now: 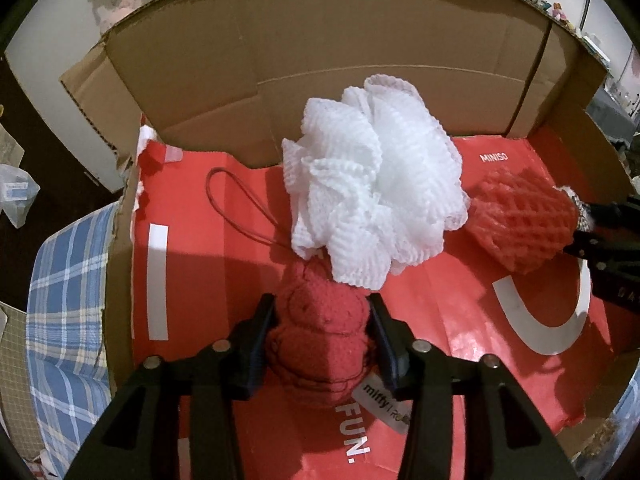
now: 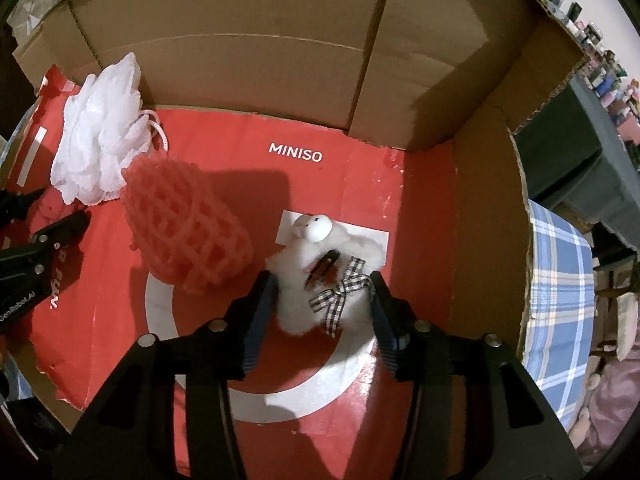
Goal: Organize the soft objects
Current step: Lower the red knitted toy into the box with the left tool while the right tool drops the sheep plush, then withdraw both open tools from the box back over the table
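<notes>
**Op A:** Cardboard box (image 1: pixel 360 48) first: everything soft is already inside it, on the red paper liner (image 1: pixel 192 208). My left gripper (image 1: pixel 322 344) points steeply down with the red knitted plush (image 1: pixel 320 332) between its jaws. The pads sit at its flanks, but I can't tell whether they press it or have let go.

**Op B:** And the right?

**Op A:** Same posture. My right gripper (image 2: pixel 320 312) straddles the white fluffy toy (image 2: pixel 304 292), the one with the checked ribbon (image 2: pixel 340 292). Jaws part-open, a sliver of gap on each side, so I read it as loose on the floor, not gripped.

**Op B:** What does the next move turn on?

**Op A:** Each toy lies directly under its own gripper, long axis running away from me along the fingers. Straight up clears both, I judge.

**Op B:** Count?

**Op A:** Four soft things: one red plush, one white toy, one white mesh pouf (image 1: pixel 376 184) and one red foam net sleeve (image 2: pixel 188 224) between the two grippers.
</notes>
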Available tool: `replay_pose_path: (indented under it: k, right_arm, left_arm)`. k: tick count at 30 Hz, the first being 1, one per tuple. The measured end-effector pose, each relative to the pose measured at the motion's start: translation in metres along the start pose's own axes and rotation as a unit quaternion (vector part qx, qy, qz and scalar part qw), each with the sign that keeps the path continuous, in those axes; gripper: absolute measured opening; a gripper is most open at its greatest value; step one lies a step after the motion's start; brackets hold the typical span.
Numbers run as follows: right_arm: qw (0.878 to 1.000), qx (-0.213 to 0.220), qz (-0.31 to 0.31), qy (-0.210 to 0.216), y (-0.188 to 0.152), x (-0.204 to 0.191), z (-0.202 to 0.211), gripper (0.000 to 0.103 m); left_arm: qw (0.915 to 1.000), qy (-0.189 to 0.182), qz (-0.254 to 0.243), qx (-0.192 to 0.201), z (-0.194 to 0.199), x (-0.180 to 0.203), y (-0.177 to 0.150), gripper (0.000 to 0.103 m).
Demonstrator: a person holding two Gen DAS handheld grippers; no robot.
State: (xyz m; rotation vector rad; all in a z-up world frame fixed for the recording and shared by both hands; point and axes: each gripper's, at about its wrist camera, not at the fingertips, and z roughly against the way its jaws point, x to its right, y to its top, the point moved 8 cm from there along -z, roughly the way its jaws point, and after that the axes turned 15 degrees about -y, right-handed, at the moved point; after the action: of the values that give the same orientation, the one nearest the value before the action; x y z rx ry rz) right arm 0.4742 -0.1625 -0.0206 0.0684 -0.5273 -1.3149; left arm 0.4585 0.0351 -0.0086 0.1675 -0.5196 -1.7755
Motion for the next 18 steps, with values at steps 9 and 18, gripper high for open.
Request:
replay_pose_path:
  k: [9, 18]
  right_arm:
    - [1.000, 0.015, 0.005, -0.012, -0.005, -0.007, 0.014, 0.054]
    - [0.998, 0.057, -0.014, 0.002, -0.024, 0.001, 0.074, 0.058]
  left_arm:
    - [0.9996, 0.001, -0.009, 0.028, 0.023, 0.006, -0.004, 0.080]
    - [0.9961, -0.019, -0.015, 0.085, 0.082, 0.032, -0.017, 0.086]
